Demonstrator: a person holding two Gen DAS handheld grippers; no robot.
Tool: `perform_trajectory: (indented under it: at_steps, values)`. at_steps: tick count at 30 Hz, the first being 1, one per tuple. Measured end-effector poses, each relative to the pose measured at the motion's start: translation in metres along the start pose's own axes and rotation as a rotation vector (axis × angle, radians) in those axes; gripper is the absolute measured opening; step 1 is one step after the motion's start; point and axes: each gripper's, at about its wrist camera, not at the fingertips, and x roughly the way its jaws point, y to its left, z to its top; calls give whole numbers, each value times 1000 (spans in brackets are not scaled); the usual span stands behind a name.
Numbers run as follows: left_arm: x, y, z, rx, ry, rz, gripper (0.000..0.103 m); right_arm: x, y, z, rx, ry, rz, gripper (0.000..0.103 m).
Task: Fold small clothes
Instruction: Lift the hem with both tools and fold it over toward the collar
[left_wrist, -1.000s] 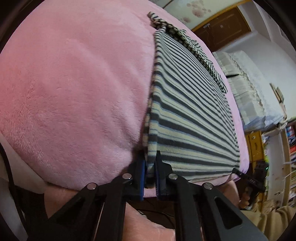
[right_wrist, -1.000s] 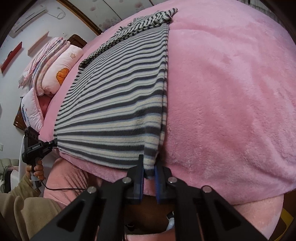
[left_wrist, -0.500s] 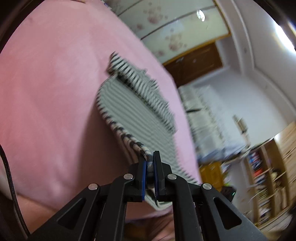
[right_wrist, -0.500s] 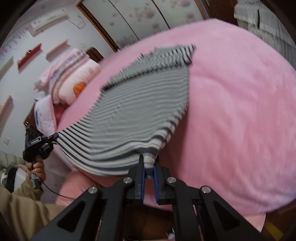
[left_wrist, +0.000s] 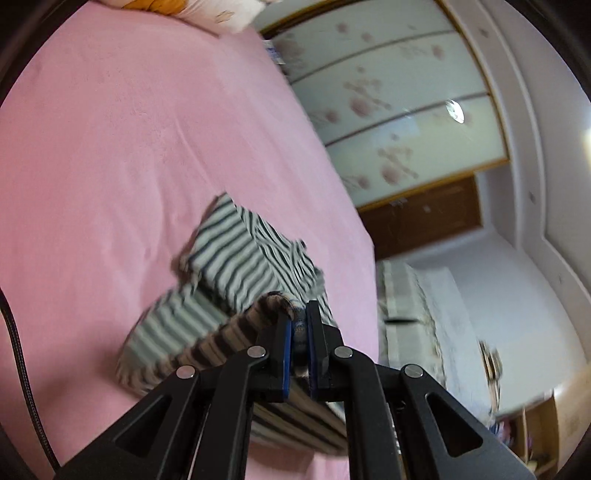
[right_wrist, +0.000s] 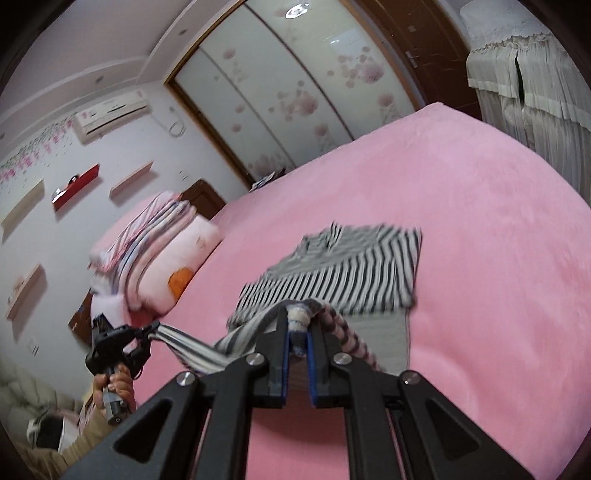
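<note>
Since a second ago, the near hem of the striped garment (left_wrist: 236, 266) has been lifted off the edge of the bed (left_wrist: 110, 147) and carried up and forward, so that the lower half is now held in the air above the upper half, which is left lying flat on the pink cover. Much more of the room is taken in by both wrist views than before: sliding wardrobe doors (right_wrist: 295, 85) with a pale flower print, a wall air conditioner (right_wrist: 110, 114), and a stack of folded bedding (right_wrist: 155, 254) at the head of the bed.

One hem corner is clamped between the fingers of the left gripper (left_wrist: 299, 325), which are pressed together with the cloth bunched in a small roll above the blue pads. The other corner is pinched the same way by the right gripper (right_wrist: 297, 328), its fingers closed on a thick wad of fabric. In the right wrist view the left gripper is seen held in a hand (right_wrist: 114, 384), and the hem is stretched as a sagging band between the two tools.

The garment is a soft knit with dark and cream horizontal stripes; its raised part is blurred. The bed cover is a plush, fleecy pink, smooth and rounded at the edges.
</note>
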Motion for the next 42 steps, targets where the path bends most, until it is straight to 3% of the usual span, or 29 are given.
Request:
perform_trajectory:
  at_steps: [8, 15, 21, 27, 30, 33, 35, 42]
  values:
    - [108, -6, 68, -20, -26, 111, 5, 119, -44, 59, 75, 40, -52, 7]
    - [189, -13, 101, -15, -32, 161, 5, 193, -87, 78, 163, 54, -86, 7]
    - [248, -3, 108, -25, -12, 205, 5, 234, -128, 88, 278, 55, -124, 7]
    - [299, 24, 108, -93, 5, 299, 5, 275, -149, 89, 322, 121, -210, 11]
    - [310, 30, 109, -112, 5, 321, 13, 289, -157, 92, 352, 140, -220, 12]
    - [305, 27, 113, -119, -64, 303, 26, 291, -161, 96, 383, 119, -202, 22]
    - [299, 23, 119, -107, -119, 296, 43, 290, -162, 99, 391, 102, -196, 23]
    - [277, 3, 139, 9, -164, 365, 44, 288, -164, 105, 417, 94, -172, 23]
